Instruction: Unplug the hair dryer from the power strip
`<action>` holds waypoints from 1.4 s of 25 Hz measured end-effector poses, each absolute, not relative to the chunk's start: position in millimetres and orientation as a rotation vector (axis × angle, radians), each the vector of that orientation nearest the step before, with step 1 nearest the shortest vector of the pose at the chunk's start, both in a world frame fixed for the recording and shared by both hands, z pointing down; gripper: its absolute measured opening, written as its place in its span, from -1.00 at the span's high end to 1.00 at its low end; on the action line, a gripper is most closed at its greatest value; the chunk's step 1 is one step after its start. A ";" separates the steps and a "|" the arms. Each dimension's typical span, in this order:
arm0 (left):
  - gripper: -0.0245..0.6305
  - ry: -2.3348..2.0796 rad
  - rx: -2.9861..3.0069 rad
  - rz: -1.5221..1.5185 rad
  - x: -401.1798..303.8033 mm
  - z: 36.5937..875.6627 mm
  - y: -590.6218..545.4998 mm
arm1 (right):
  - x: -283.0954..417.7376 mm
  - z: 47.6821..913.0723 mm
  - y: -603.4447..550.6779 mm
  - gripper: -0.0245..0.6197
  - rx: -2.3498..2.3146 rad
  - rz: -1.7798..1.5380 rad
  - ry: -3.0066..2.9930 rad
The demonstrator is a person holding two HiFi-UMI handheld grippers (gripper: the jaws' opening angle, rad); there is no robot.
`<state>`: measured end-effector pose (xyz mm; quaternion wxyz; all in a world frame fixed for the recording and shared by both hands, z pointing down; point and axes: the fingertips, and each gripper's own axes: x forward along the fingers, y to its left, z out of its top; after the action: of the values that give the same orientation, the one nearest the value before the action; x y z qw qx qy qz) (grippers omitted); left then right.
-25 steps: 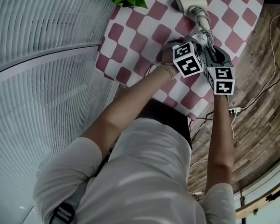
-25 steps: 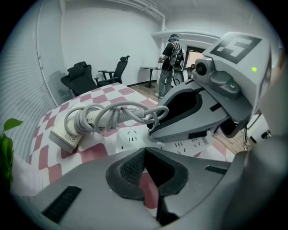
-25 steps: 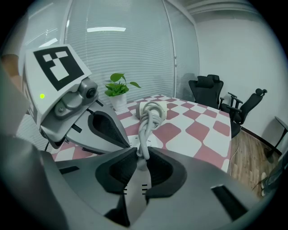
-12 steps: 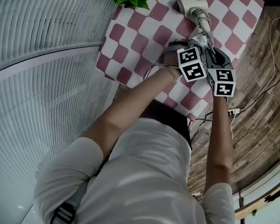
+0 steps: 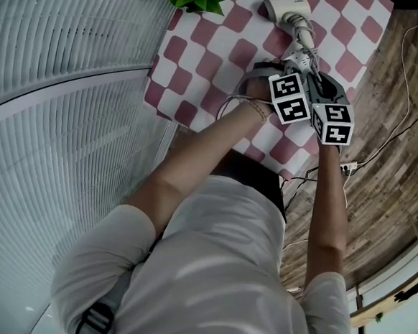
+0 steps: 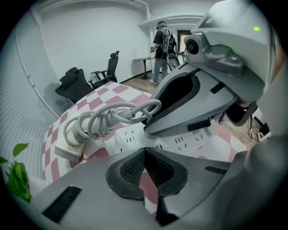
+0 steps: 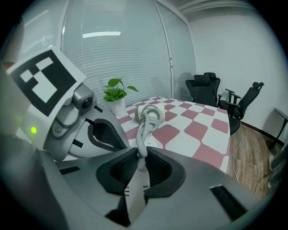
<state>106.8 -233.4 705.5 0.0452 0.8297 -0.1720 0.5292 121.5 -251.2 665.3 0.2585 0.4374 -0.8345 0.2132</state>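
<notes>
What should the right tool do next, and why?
Probably a short, straight pull away from the power strip. The right tool is shut on the white plug, right where the cable leaves it, so the grip looks set. The left tool is shut and empty next to the strip; pressing it on the strip first might stop it lifting.

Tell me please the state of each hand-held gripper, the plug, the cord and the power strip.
left hand-held gripper: shut, empty.
right hand-held gripper: shut on the plug.
plug: clamped; whether it sits in a socket is hidden.
cord: coiled in a bundle.
power strip: flat on the table, visible sockets free.
</notes>
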 end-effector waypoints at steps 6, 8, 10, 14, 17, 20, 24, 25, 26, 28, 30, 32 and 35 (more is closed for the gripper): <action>0.84 -0.523 2.516 1.610 107.6 696.4 -232.8 | 115.1 604.7 -270.4 0.68 1.171 0.518 -2.350; 0.84 -0.527 2.509 1.590 108.0 699.0 -231.6 | 116.5 611.9 -265.2 0.68 1.157 0.537 -2.337; 0.84 -0.518 2.503 1.582 108.9 702.5 -233.4 | 117.3 621.7 -261.8 0.68 1.155 0.560 -2.324; 0.84 -0.505 2.502 1.598 108.1 703.0 -233.8 | 115.2 625.5 -259.5 0.68 1.152 0.570 -2.326; 0.84 -0.504 2.503 1.597 108.3 702.6 -233.3 | 115.9 624.4 -259.9 0.68 1.144 0.564 -2.326; 0.84 -0.506 2.498 1.578 108.3 703.0 -233.8 | 117.9 626.3 -260.2 0.68 1.137 0.559 -2.319; 0.84 -0.500 2.491 1.568 107.6 703.4 -233.3 | 125.9 631.1 -259.2 0.68 1.139 0.563 -2.299; 0.84 -0.498 2.492 1.570 107.6 703.2 -233.3 | 128.7 631.6 -259.3 0.68 1.140 0.563 -2.293; 0.84 -0.496 2.492 1.571 107.5 702.9 -233.4 | 131.2 631.8 -259.8 0.68 1.141 0.560 -2.288; 0.84 -0.493 2.492 1.573 107.4 702.6 -233.9 | 136.1 632.1 -261.5 0.68 1.139 0.551 -2.278; 0.84 -0.495 2.493 1.577 107.4 703.1 -234.0 | 141.5 633.1 -263.3 0.68 1.137 0.546 -2.267; 0.84 -0.497 2.491 1.577 107.5 703.5 -234.0 | 147.8 634.6 -265.4 0.68 1.136 0.540 -2.253; 0.84 -0.497 2.491 1.578 107.3 703.8 -233.9 | 158.8 638.1 -269.1 0.68 1.136 0.531 -2.230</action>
<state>107.3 -233.9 703.8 0.0756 0.8306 -0.1658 0.5262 158.8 -269.1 638.1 0.2876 0.4254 -0.8348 0.1987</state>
